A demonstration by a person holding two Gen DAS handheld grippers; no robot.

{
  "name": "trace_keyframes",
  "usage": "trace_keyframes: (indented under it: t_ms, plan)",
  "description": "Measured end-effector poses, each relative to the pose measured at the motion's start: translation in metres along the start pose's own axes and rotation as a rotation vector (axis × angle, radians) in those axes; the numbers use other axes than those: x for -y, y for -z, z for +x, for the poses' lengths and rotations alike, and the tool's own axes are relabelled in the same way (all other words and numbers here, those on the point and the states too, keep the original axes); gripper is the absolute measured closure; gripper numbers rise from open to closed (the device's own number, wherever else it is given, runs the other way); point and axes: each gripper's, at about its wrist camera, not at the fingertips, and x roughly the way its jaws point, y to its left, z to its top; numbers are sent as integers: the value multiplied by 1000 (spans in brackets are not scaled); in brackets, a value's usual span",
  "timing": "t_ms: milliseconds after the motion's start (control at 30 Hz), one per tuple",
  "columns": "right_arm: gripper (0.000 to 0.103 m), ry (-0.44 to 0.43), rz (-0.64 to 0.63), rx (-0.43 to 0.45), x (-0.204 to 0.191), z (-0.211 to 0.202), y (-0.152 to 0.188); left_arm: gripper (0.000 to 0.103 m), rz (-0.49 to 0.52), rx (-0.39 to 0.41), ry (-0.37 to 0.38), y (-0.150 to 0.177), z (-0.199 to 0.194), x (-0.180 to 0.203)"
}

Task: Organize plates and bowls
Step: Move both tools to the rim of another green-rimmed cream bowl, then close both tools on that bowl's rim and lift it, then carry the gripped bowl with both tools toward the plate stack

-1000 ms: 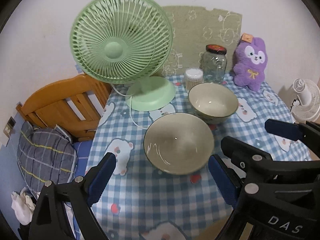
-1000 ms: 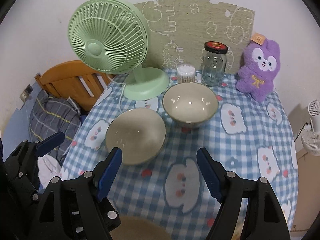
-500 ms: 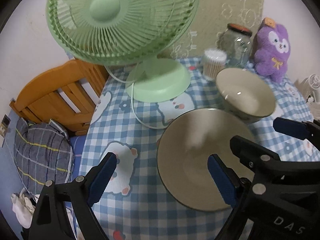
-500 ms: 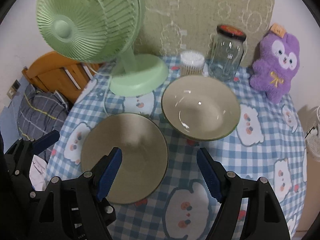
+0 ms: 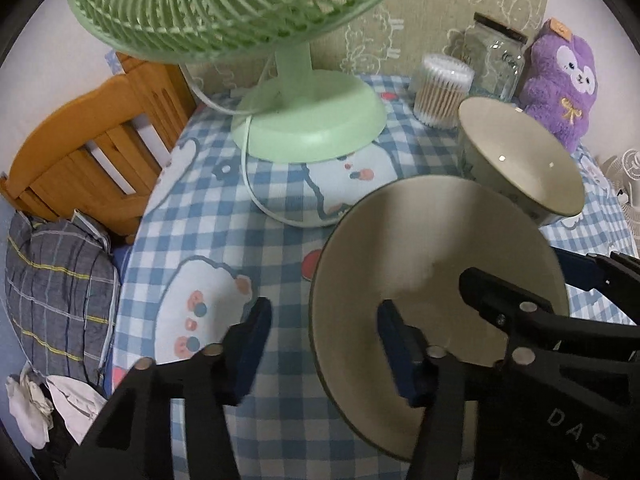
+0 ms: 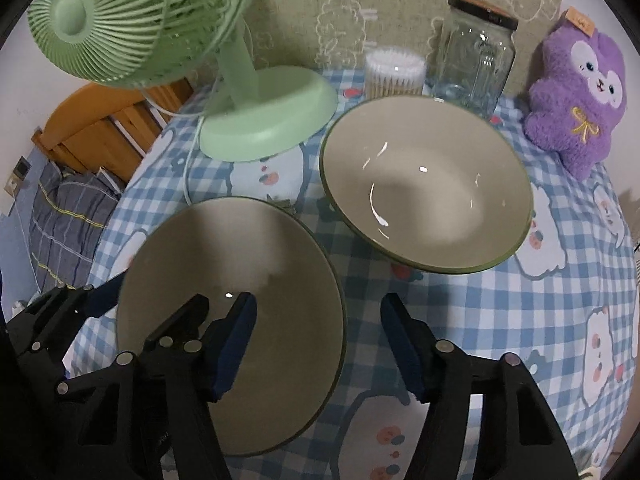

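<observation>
Two cream bowls with dark green rims sit on the blue checked tablecloth. The near bowl (image 5: pixel 432 264) (image 6: pixel 224 304) lies between both grippers. My left gripper (image 5: pixel 322 340) is open and straddles its left rim, one finger inside the bowl, one outside. My right gripper (image 6: pixel 318 328) is open and straddles its right rim, left finger over the bowl, right finger over the cloth. The far bowl (image 5: pixel 520 160) (image 6: pixel 424 184) stands just behind and to the right, apart from both grippers.
A green desk fan (image 5: pixel 308 120) (image 6: pixel 264 112) with its cord stands at the back left. A cotton swab tub (image 6: pixel 394 72), a glass jar (image 6: pixel 474 48) and a purple plush (image 6: pixel 580 88) line the back. A wooden chair (image 5: pixel 92 156) is past the table's left edge.
Both grippers have moved forward and down to the near bowl, which now fills more of each view. Their fingers now straddle its rim on either side. The bowls have not moved.
</observation>
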Motion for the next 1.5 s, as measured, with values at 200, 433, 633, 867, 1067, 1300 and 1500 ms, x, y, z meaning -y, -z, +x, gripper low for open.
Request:
trace_keyframes:
  t_ms: [200,433,633,867,1067,1300,1500]
  plan:
    - [55,-2,-2,-20,1,9,1,59,19,0,37,1,6,7]
    - [76,-37,13,-52,1,22,2,63,46,-1,72,0,9,17]
    - [77,-30,9,-53,-2,23,1,65,38,4,79,1,8,14]
    - [77,-21,23,-56,-2,21,2,66,12,-23,81,1,7,13]
    - [77,-19,32,-39,-1,9,4,66,4,-5,70,3,-6,15]
    - [77,-19,25,-25,-2,-13,9,66,9,7,69,9,-31,22]
    - [77,-13,25,-10,-2,-35,21,66,23,19,70,17,-51,33]
